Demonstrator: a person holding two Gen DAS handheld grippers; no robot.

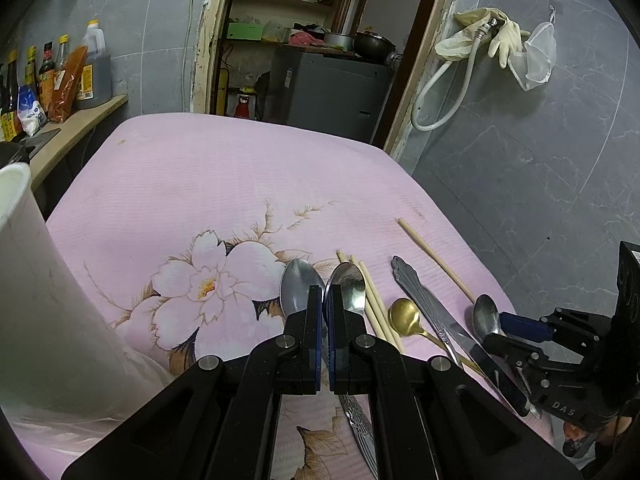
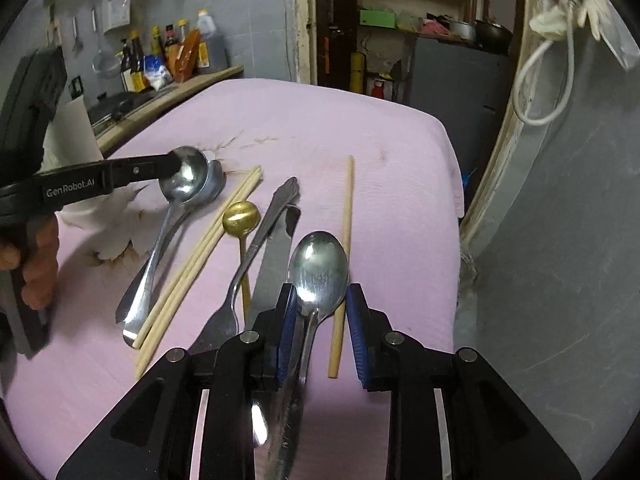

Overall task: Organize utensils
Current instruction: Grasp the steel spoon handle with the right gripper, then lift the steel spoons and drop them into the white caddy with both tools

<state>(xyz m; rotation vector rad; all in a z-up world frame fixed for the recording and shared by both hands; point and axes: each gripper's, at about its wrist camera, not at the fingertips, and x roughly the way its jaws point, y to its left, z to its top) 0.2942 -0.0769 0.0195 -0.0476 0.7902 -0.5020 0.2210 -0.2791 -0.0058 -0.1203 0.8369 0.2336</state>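
Jaws of the left hand-held gripper (image 1: pixel 323 300) were pressed together in the left wrist view, with nothing between them, poised above two steel spoons (image 1: pixel 300 284) on the pink floral cloth (image 1: pixel 208 184) of the table. Beside these lay paired chopsticks (image 1: pixel 370 300), a gold spoon (image 1: pixel 404 314), a fork and knife, and one separate chopstick (image 1: pixel 436 260). A white container (image 1: pixel 36 300) stood at left.

From the right wrist view, the right hand-held gripper (image 2: pixel 320 304) stood partly apart, no pad pressing on anything; a steel spoon (image 2: pixel 319 270) lay between the blue pads (image 2: pixel 356 312), its bowl forward, handle running back. A single chopstick (image 2: pixel 346 240) lay just right of it.
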